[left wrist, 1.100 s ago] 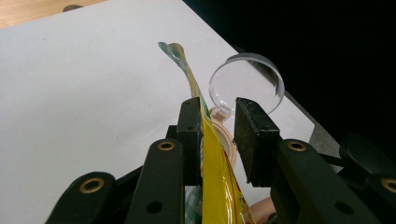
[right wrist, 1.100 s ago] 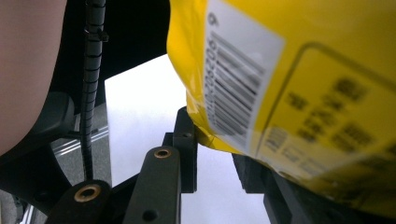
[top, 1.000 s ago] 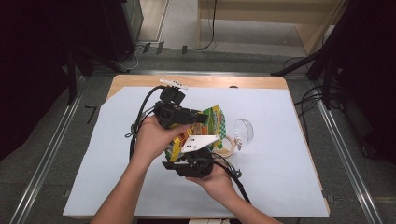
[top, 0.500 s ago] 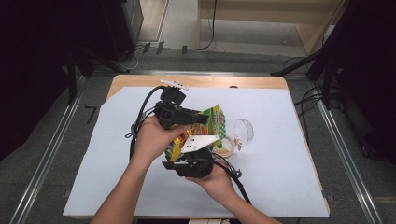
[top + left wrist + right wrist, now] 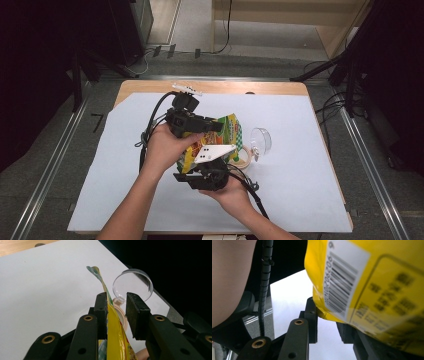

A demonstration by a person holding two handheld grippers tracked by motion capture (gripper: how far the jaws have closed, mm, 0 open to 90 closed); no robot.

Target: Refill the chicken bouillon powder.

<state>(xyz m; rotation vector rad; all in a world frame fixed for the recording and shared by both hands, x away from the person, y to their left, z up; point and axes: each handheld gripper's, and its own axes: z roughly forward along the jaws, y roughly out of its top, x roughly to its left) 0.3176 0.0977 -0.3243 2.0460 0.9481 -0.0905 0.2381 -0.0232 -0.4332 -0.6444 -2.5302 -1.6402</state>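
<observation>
Near the counter's middle, both grippers hold a yellow-green foil snack pouch (image 5: 227, 131) upright. The left gripper (image 5: 116, 312) has its fingers partly open, one pad touching the pouch's edge. Whether the right gripper (image 5: 329, 322) pinches the pouch's bottom corner is unclear.

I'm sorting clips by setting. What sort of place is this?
Probably a lab or recording workshop, not a home. A small wooden table under a white sheet stands on grey floor between metal rails, with cables trailing past dark equipment stands.
</observation>
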